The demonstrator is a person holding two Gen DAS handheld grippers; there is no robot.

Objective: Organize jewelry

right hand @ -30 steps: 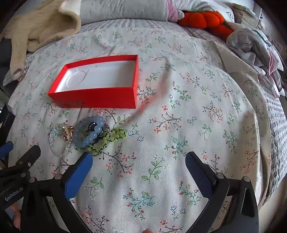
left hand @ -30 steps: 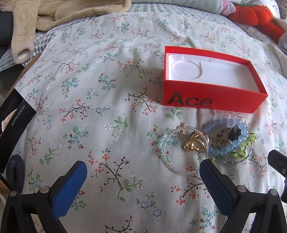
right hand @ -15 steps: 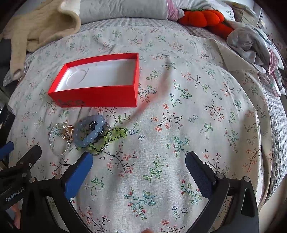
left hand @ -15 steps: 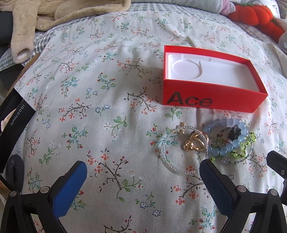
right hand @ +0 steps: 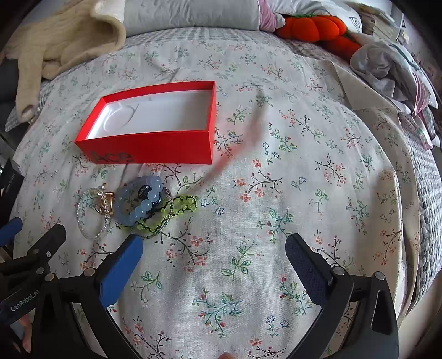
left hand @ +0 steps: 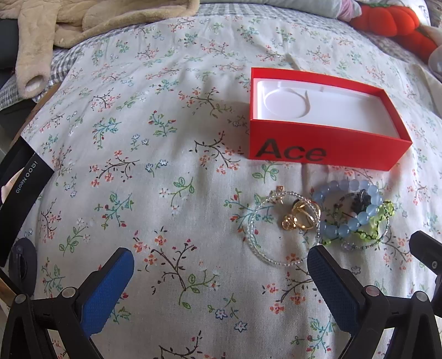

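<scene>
The bed carries a red box. Just in front of the box lies the jewelry, bunched together. Both the left hand-held gripper and right hand-held gripper hover spread, holding nothing.

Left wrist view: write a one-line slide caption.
Open left gripper over floral bedspread, bracelets lying loose before an empty red box.

A floral bedspread covers the bed, with a beige fleece garment bunched at the upper left of the frame, an orange plush pumpkin at the upper right, crumpled clothes beside it, and a black strap at the left edge.
</scene>
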